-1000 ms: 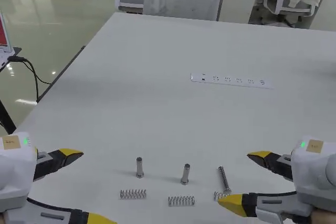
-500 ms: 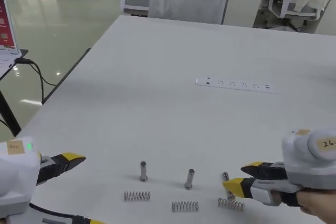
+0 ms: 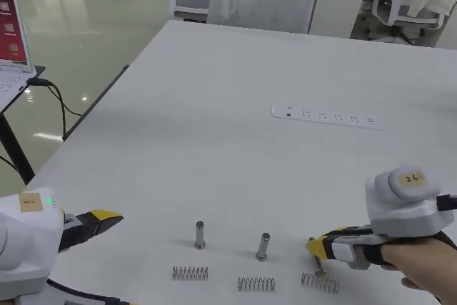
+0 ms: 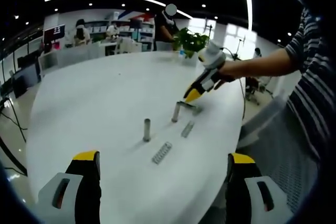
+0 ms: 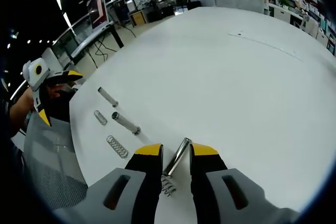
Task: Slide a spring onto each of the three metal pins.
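Two metal pins stand upright near the table's front edge, one on the left (image 3: 200,234) and one in the middle (image 3: 263,246). The third pin (image 5: 178,157) lies flat on the table. My right gripper (image 3: 321,246) is lowered over it, jaws drawn in to either side with a small gap showing. A spring lies in front of each pin: left spring (image 3: 190,273), middle spring (image 3: 256,284), right spring (image 3: 319,282), the last one just behind my right jaws (image 5: 167,184). My left gripper (image 4: 164,169) hovers wide open and holds nothing, left of the pins.
A white power strip (image 3: 328,116) lies mid-table beyond the pins. Office chairs (image 3: 260,5) stand at the far edge. A cable (image 3: 57,101) hangs off the table's left side. The table's front edge is close behind the springs.
My right gripper has moved left and down onto the lying pin and narrowed its jaws from wide open. The left gripper has hardly moved. The head camera has shifted a little.
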{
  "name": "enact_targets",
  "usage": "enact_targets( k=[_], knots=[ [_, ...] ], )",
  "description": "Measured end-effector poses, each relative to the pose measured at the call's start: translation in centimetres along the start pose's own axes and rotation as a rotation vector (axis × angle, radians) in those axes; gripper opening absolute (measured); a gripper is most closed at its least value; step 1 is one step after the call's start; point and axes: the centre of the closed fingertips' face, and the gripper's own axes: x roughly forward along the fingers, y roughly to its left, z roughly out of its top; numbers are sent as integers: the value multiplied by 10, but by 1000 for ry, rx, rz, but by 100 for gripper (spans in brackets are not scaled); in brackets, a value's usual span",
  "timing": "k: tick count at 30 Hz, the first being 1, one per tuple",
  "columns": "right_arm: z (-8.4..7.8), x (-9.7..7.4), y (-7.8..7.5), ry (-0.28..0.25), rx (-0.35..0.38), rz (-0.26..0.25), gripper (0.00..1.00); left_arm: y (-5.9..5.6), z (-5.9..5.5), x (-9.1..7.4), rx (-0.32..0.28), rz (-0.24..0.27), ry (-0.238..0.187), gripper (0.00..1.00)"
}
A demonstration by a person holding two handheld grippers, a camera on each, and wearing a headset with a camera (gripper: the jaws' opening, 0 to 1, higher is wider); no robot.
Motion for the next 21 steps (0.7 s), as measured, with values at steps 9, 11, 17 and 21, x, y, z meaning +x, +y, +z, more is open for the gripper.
enact_targets(
  k=[9,11,17,21],
  knots=[
    [-5,11,-9,58,20,-49,12,1,0,-1,-9,7,-7,98],
    [-7,13,-9,72,15,-53,10,0,-1,-1,-10,5,-7,98],
    [-5,15,-9,70,10,-77,8,-1,-4,-1,-13,3,-1,98],
    [-6,14,-8,74,-4,-91,5,0,-3,-2,-13,6,0,98]
  ],
)
